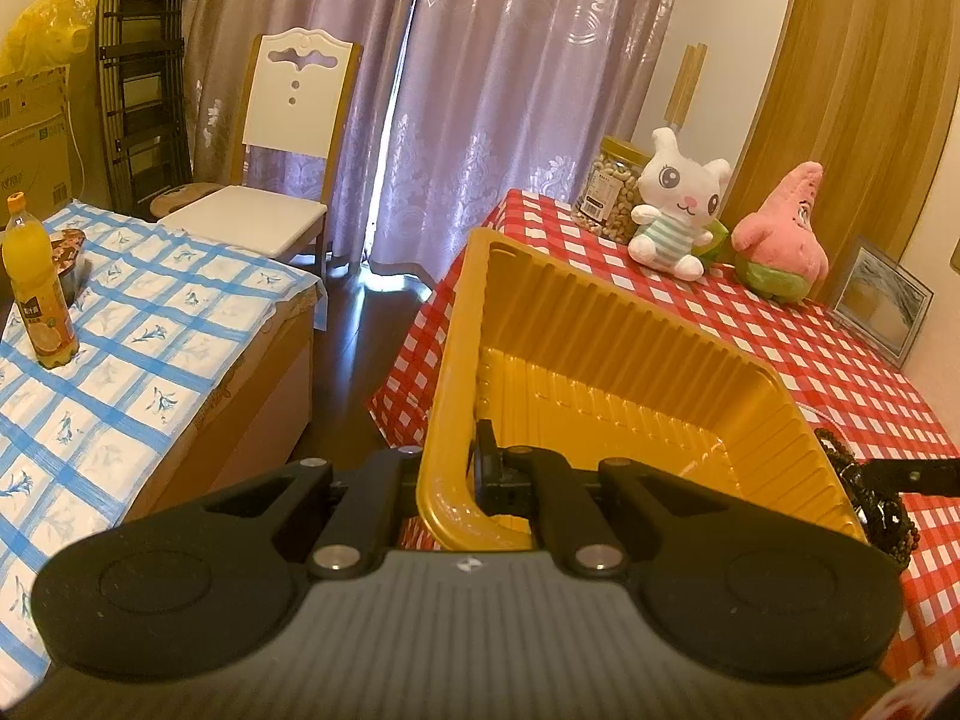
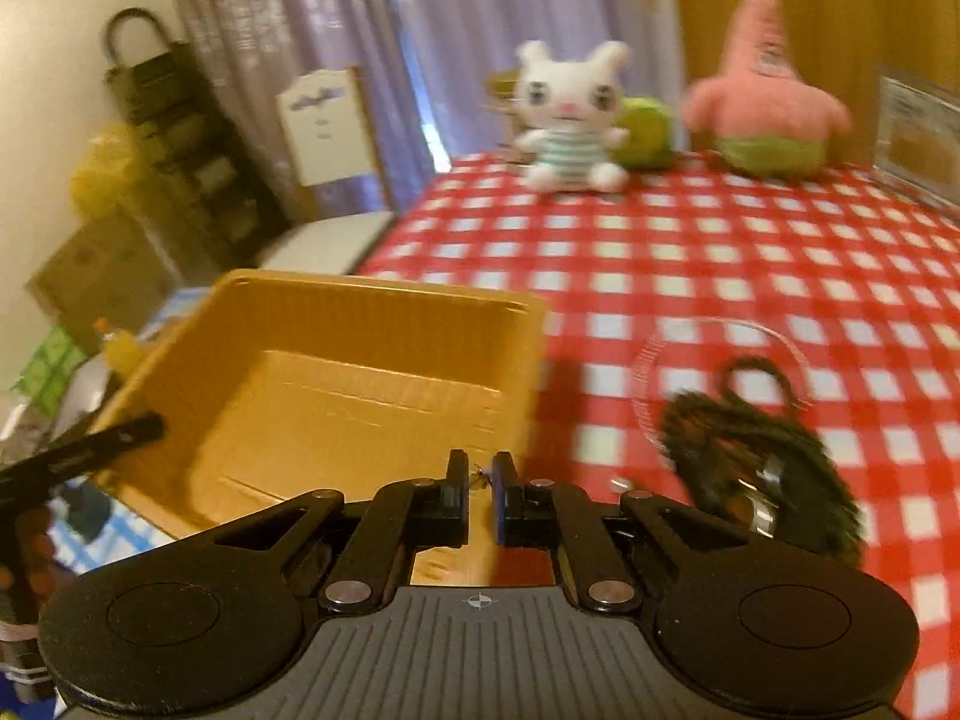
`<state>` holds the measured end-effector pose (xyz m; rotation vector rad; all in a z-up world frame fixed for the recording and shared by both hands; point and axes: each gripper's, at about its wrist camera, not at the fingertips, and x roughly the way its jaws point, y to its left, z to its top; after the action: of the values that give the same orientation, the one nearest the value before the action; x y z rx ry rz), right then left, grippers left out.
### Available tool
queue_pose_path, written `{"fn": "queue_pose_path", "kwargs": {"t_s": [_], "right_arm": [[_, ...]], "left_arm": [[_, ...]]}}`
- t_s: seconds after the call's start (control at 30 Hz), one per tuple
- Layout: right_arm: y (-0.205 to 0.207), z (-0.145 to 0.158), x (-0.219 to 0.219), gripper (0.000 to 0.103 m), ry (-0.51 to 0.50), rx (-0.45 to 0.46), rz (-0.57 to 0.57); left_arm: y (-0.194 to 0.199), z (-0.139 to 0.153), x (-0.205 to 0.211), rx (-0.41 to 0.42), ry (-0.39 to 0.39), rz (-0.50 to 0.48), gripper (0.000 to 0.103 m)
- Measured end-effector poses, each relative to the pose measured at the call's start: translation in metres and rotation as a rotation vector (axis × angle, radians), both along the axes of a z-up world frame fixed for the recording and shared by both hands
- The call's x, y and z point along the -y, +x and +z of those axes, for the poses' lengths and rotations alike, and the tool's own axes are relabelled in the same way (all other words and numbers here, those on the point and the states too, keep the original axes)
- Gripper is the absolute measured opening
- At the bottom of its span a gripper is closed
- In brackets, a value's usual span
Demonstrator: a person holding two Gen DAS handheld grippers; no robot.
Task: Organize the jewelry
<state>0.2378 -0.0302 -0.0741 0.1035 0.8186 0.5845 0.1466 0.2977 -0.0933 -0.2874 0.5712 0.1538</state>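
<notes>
Between right gripper fingers, something blurred

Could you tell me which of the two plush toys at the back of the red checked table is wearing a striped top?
The white bunny plush, sitting left of the pink star-shaped plush, wears the pale green-and-white striped top; the pink one has only green shorts.

The left gripper points forward and downward, its jaws clamped tight on the near wall of the yellow tray, one finger outside the wall and the other inside. The right gripper also tilts downward, its jaws drawn close with only a narrow gap, and a small piece of jewelry sits pinched between the fingertips. The right wrist view is blurred.
</notes>
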Motion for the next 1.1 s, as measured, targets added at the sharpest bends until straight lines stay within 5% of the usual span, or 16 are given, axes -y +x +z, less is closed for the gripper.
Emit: {"fn": "queue_pose_path", "kwargs": {"t_s": [0.5, 0.6, 0.7, 1.1], "right_arm": [[0.033, -0.029, -0.032, 0.009, 0.053, -0.087, 0.078], [0.034, -0.024, -0.027, 0.02, 0.069, -0.092, 0.055], [0.027, -0.016, -0.019, 0.045, 0.067, -0.059, 0.037], [0.0, 0.001, 0.002, 0.046, 0.019, -0.044, 0.009]], "left_arm": [[0.003, -0.001, 0.002, -0.002, -0.004, -0.003, 0.004], [0.007, -0.002, 0.0, -0.006, -0.007, -0.006, 0.004], [0.008, -0.002, -0.001, -0.009, -0.011, -0.008, 0.004], [0.01, -0.001, -0.002, -0.01, -0.009, -0.022, 0.004]]}}
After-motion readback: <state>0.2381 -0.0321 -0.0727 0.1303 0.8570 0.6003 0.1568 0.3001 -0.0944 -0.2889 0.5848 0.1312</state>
